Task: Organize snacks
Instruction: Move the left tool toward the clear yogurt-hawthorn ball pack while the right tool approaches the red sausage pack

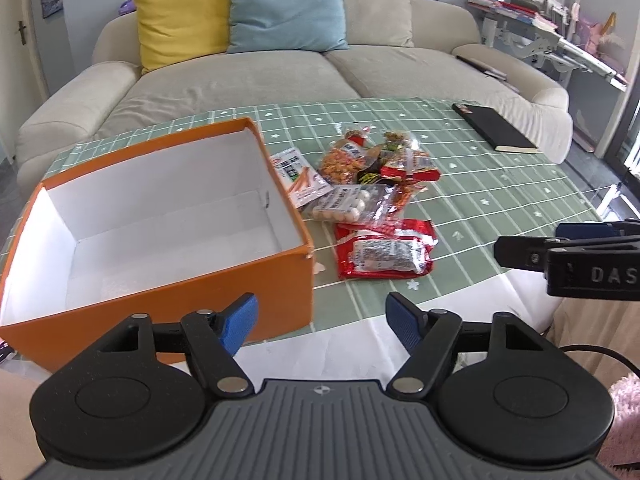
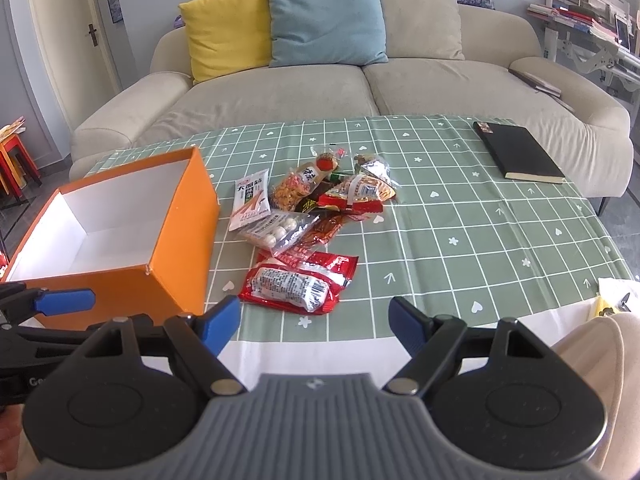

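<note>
An open orange box [image 1: 224, 284] [image 2: 176, 240] with a white, empty inside stands at the table's left. Right of it lies a pile of snack packets [image 1: 360, 172] [image 2: 320, 196]. Nearest me is a red packet [image 1: 384, 250] [image 2: 300, 284]. Behind it lie a clear bag of white balls [image 1: 348, 202] [image 2: 280, 228] and a white stick-snack packet [image 1: 298, 178] [image 2: 250, 200]. My left gripper [image 1: 322, 322] is open and empty, low at the near edge by the box. My right gripper [image 2: 314, 322] is open and empty, just short of the red packet.
A black notebook [image 1: 494, 128] [image 2: 518, 152] lies at the far right of the green checked tablecloth [image 1: 500, 200] [image 2: 460, 220]. A beige sofa [image 1: 260, 76] [image 2: 280, 92] with yellow, blue and beige cushions stands behind the table.
</note>
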